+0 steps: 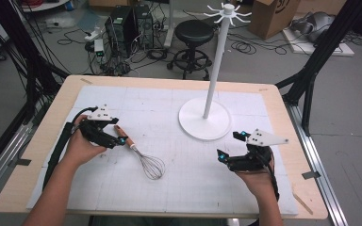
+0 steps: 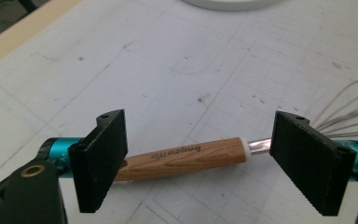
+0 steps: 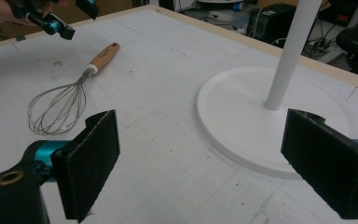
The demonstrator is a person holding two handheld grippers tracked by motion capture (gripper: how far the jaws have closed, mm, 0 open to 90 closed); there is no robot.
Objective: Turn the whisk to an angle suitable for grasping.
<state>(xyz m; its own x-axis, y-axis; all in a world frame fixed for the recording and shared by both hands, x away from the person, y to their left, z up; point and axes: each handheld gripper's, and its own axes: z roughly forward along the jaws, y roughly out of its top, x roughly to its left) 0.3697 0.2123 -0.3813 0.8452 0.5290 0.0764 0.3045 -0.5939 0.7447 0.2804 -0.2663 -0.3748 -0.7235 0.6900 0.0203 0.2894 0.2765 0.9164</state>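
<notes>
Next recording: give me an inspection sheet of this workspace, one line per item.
Surface: white gridded mat on a wooden table, lightly marked.
Job's things: whisk lying flat, wooden handle toward the left claw; white hook stand upright.
Clutter: nothing seen.
Grippers: left claw open above the whisk handle, pads apart from it; right claw open, nothing between the jaws.
Cables: one trails along each forearm.
Surroundings: stool, computer towers, boxes, floor cables.

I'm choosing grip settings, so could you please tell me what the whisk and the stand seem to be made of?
Whisk: the handle looks like varnished wood, with visible grain and printed lettering, though it could be a wood-look coating; the wires look like bright, shiny metal. Stand: smooth, matte white all over, probably painted metal or plastic; the look doesn't settle which.
</notes>
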